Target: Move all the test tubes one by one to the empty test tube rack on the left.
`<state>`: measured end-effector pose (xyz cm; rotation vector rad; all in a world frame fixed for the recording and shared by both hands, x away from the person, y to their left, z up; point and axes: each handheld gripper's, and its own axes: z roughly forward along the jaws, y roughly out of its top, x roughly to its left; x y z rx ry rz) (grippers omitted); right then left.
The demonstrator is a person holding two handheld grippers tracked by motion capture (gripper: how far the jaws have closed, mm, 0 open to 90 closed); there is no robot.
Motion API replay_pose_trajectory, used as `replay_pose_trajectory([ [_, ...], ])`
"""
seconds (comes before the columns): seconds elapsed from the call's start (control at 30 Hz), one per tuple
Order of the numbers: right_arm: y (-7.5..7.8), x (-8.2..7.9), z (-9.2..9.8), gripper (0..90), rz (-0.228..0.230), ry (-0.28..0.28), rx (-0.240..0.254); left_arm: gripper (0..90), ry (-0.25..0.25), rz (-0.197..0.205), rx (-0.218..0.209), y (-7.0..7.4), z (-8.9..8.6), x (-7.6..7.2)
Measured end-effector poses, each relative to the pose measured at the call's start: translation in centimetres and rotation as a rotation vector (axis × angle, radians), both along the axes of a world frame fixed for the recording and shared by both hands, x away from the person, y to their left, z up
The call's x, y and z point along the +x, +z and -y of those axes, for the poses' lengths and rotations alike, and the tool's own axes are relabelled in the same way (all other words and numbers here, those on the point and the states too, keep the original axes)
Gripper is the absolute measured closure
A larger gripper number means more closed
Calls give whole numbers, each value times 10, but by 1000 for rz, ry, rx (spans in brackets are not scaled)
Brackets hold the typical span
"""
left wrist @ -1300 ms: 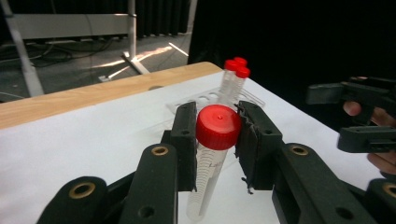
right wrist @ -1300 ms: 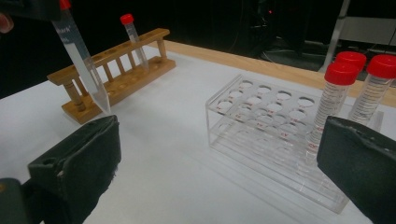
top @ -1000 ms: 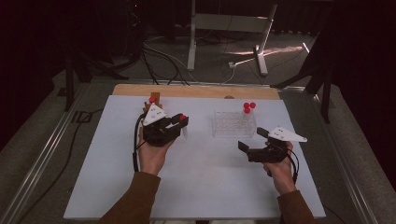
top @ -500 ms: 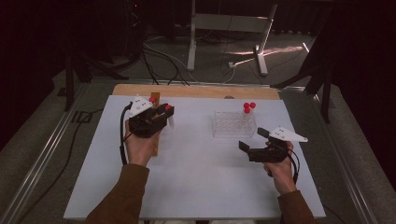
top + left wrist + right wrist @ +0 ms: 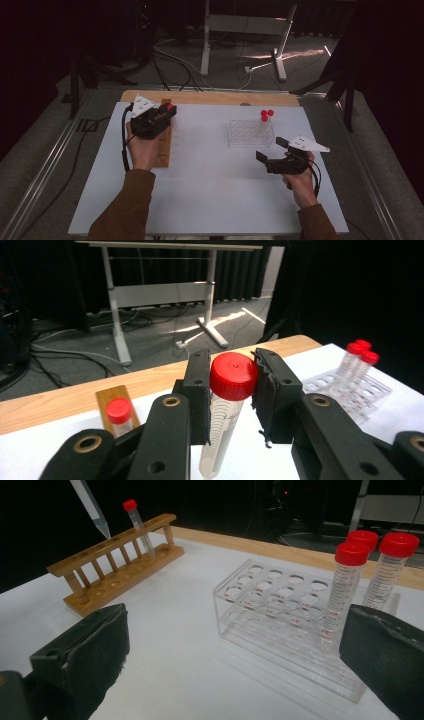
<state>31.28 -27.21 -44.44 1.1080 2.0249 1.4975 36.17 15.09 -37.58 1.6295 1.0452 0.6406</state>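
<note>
1. The white table (image 5: 210,200) carries everything; a strip of bare wood runs along its far edge.
2. The wooden rack (image 5: 117,557) lies near the far left corner, its long side running from the near edge toward the far edge. One red-capped tube (image 5: 137,522) already stands in a hole at its far end, and the other holes look free.
3. The clear plastic rack (image 5: 250,132) stands toward the far right part of the table and holds three more tubes with red caps (image 5: 352,553) at its far right end.
4. The left gripper (image 5: 162,112) hangs over the wooden rack. Its jaws are closed on the tube being moved (image 5: 227,410), pressing just below the red cap.
5. This tube hangs nearly upright, its long axis pointing down, with the pointed tip (image 5: 104,530) above the middle holes of the wooden rack and not yet inside one. I judge that the next move is to bring the tip straight over a free hole and lower it.
6. The standing tube is just beyond on the same rack; it could be hit if the hand goes too far.
7. The right gripper (image 5: 272,150) rests near the right edge, in front of the plastic rack. Its jaws stand wide apart and hold nothing, and it is well away from the wooden rack.
</note>
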Motion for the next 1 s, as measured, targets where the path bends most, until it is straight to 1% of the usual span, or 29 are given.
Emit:
replay_pose_trajectory([
  [0.17, 0, 0, 0, 0, 0, 2, -1, 707, 44, -4, 14, -2, -4, 9],
  [0.3, -1, 0, 0, 0, -1, 3, -4, 707, 84, 1, 23, -3, -7, 16],
  [0.5, -1, 1, 0, 0, -2, 3, -2, 707, 155, 4, 9, -8, -14, 25],
  [0.63, -2, 1, 0, 0, -5, 3, -4, 706, 183, 3, -7, -11, -17, 31],
  [0.73, -2, 1, -1, 0, -5, 7, -5, 705, 194, -7, -4, -15, -17, 34],
  [0.87, -2, 1, 0, 0, -6, 6, -3, 704, 200, -25, 14, -21, -16, 39],
  [0.93, -2, 1, 1, 0, -5, 4, 0, 704, 202, -44, 19, -24, -16, 42],
  [1.0, -2, 1, 1, 0, -3, 3, -2, 703, 202, -63, 13, -27, -15, 44],
])
